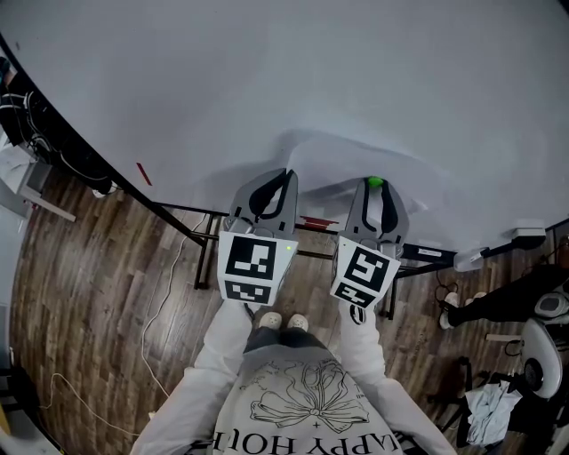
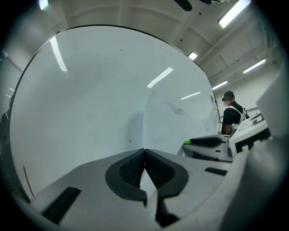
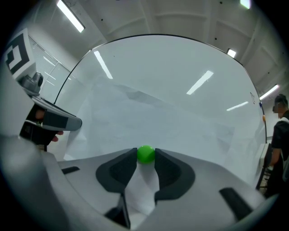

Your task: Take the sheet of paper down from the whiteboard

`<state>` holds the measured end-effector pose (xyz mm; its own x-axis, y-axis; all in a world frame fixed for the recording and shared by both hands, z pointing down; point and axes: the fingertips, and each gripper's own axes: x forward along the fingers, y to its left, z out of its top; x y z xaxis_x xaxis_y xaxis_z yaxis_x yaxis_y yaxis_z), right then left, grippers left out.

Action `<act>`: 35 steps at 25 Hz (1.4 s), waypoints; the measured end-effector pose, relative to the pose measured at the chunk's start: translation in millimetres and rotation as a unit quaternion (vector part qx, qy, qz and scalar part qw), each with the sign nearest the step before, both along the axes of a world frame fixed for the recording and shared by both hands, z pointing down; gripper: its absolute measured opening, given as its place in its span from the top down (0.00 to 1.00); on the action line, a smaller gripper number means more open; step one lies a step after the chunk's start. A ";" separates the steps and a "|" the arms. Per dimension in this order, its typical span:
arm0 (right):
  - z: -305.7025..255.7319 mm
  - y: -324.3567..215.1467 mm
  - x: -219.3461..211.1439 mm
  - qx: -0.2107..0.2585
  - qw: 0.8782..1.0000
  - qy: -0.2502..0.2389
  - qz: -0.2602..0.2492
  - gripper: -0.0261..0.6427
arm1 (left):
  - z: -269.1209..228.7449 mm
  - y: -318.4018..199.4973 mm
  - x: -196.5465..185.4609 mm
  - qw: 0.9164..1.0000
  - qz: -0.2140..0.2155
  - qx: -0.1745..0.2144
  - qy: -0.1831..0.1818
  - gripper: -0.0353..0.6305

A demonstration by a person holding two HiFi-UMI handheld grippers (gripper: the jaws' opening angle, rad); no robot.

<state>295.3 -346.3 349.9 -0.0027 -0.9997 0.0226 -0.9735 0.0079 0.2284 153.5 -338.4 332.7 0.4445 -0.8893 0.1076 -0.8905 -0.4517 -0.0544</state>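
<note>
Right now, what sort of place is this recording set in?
Probably an open lab or workshop-style room, not a home: a large whiteboard on a stand, long strip lights on a high ceiling, and loose cables trailing over the wood-look floor.

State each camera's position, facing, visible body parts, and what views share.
Head view: on the person's head, looking down at whiteboard, sheet of paper, left gripper, right gripper; sleeves, sweatshirt, shoes show.
Left gripper view: on the left gripper, facing the whiteboard along jaws closed on the sheet's edge.
Right gripper view: on the right gripper, facing the sheet, green magnet between its jaws.
Shared: each gripper view shows the other gripper; all show whiteboard and sheet.
</note>
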 end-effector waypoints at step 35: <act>-36.3 25.5 17.3 0.050 0.997 -0.056 0.017 0.76 | -8.6 19.1 -94.6 0.997 -0.084 0.000 -0.003 0.94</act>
